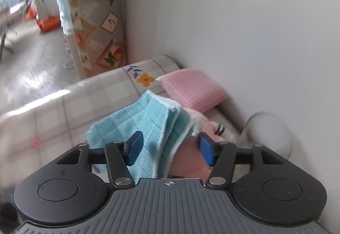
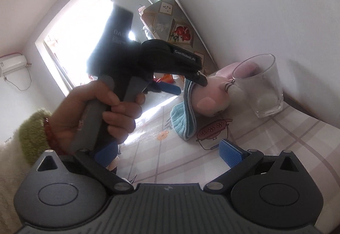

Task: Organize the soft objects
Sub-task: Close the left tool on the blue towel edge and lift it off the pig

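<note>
Left tongs (image 1: 169, 145): I am seeing them sitting at lower centre of the left wrist view, blue pads part-way apart, with the folded blue cloth and the pink plush toy bunched between them. The left pad is lying against the cloth; the right pad is sitting beside the toy's pink face. I cannot tell whether they are really pinching.

Blue cloth (image 1: 136, 121): it is standing up in folded layers from the tongs toward mid-frame, its white-edged hems fanning upward. In the right wrist view it (image 2: 182, 121) is draping down at centre, touching the toy's left side.

Pink plush toy (image 2: 212, 95): it is lying on the table right of centre, its head pressing against the glass; one black finger tip of the left tongs is touching its top.

Right tongs (image 2: 167, 152): I am watching them hovering at the bottom of their own view, pads spread wide with only tablecloth between, well short of the cloth and toy.

Hand (image 2: 93, 106): it is gripping the left tongs' handle at centre left, green fuzzy cuff behind it.

Glass (image 2: 261, 87): it is standing upright at right, near the wall.

Pink cushion (image 1: 191, 89): it is resting against the wall, just beyond the cloth.

Table (image 1: 63, 110): a checked flowered covering is stretching beneath everything.
</note>
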